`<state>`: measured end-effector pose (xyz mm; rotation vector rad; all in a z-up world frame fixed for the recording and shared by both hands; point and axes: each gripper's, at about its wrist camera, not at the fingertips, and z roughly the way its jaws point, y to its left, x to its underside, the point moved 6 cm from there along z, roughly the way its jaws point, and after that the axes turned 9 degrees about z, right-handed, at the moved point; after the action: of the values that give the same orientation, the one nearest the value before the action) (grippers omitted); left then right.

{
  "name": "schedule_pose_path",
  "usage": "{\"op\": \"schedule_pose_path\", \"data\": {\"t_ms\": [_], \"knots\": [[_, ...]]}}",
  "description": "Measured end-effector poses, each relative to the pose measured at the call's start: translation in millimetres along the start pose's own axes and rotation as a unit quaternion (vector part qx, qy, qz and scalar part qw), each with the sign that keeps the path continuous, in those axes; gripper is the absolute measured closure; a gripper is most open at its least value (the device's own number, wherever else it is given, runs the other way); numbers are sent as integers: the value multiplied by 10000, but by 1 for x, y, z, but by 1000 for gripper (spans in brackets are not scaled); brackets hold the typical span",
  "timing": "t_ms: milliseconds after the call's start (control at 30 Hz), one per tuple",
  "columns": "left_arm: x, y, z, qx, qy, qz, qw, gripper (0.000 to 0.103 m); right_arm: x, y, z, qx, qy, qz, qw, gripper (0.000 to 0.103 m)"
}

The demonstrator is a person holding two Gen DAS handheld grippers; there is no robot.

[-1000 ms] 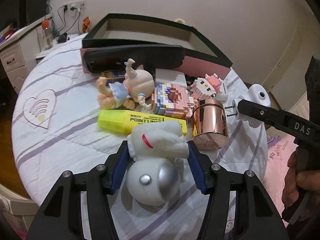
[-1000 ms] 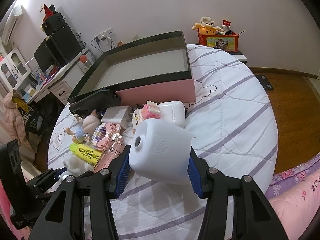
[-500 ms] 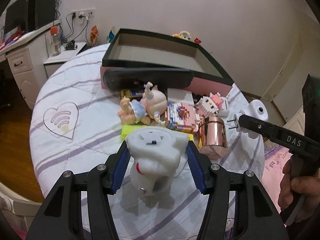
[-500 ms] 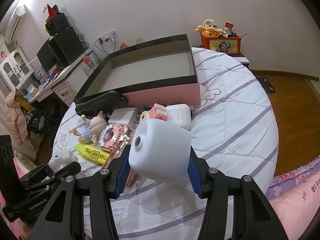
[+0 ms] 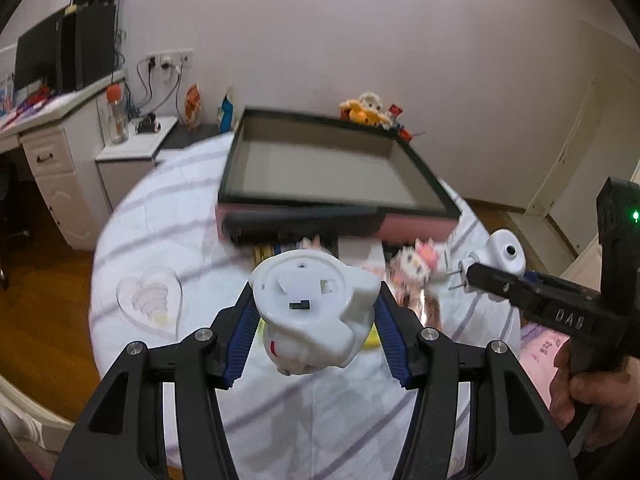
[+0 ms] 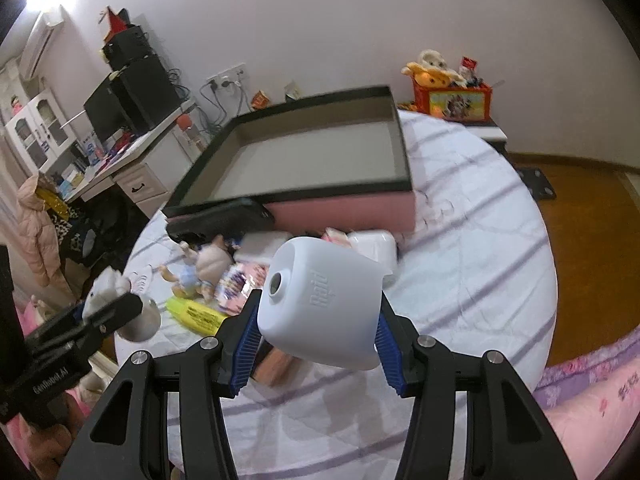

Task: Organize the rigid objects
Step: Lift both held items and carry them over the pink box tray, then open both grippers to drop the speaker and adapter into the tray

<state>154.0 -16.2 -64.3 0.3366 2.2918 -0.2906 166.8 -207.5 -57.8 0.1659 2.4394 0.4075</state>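
My left gripper (image 5: pixel 314 322) is shut on a white astronaut figure (image 5: pixel 308 292), held in the air above the bed with its round base turned toward the camera. My right gripper (image 6: pixel 318 320) is shut on a white plug-in device (image 6: pixel 324 304), also clear of the bed. The left wrist view shows that device (image 5: pixel 502 254) at the right, its prongs pointing left. Behind both stands a pink box with a black rim (image 6: pixel 344 210), open on top, and nothing shows inside. The right wrist view has the astronaut (image 6: pixel 106 288) at the far left.
In front of the box lie a black case (image 6: pixel 224 218), a baby doll (image 6: pixel 204 264), a yellow highlighter (image 6: pixel 196 314), pink brick models (image 6: pixel 244 278), a white earbud case (image 6: pixel 372 244) and a copper cylinder (image 6: pixel 280 360). A clear heart dish (image 5: pixel 150 304) sits left. Desk and drawers stand beyond.
The left gripper has lifted the astronaut off the bed and tipped it, so its base now faces the camera. The right gripper has risen slightly with the plug-in device.
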Motion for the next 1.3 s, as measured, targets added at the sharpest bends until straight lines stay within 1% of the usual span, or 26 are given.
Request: {"op": "schedule_pose_path", "data": {"t_ms": [200, 333, 500, 600, 633, 733, 867, 967, 1033, 1133, 1200, 1233, 1267, 1300], "knots": [[-59, 12, -2, -130, -275, 111, 9995, 47, -43, 28, -2, -199, -160, -382, 9989, 50], [-100, 23, 8, -218, -369, 127, 9990, 47, -76, 41, 8, -267, -206, -545, 9979, 50], [-141, 34, 44, -245, -294, 168, 9991, 47, -114, 45, 36, -298, -119, -617, 9976, 50], [-158, 39, 78, -159, -118, 137, 9997, 47, -134, 38, 61, -209, -6, -595, 9980, 50], [-160, 40, 88, -159, -60, 148, 9997, 47, -142, 34, 76, -184, 82, -543, 9983, 50], [-164, 42, 134, -151, 286, 174, 9993, 47, -154, 25, 110, -23, 305, -481, 9984, 50], [-155, 42, 178, -125, 677, 158, 9975, 47, -157, 17, 151, 154, 641, -417, 9970, 50], [-150, 43, 200, -116, 902, 138, 9958, 46, -155, 10, 173, 275, 870, -385, 9951, 50], [-146, 46, 213, -152, 1047, 140, 9943, 46, -153, 6, 182, 324, 964, -368, 9941, 50], [-142, 49, 223, -184, 1181, 96, 9928, 46, -150, 4, 188, 415, 1096, -427, 9922, 50], [-143, 50, 225, -249, 1243, 116, 9919, 42, -148, 4, 189, 439, 1132, -428, 9917, 49], [-143, 52, 225, -333, 1277, 125, 9912, 35, -149, 3, 188, 493, 1128, -425, 9915, 48], [-143, 54, 225, -427, 1308, 108, 9904, 25, -149, 1, 187, 578, 1106, -403, 9914, 45], [-144, 58, 223, -486, 1334, 62, 9899, 18, -149, -1, 186, 623, 1082, -353, 9915, 42]]}}
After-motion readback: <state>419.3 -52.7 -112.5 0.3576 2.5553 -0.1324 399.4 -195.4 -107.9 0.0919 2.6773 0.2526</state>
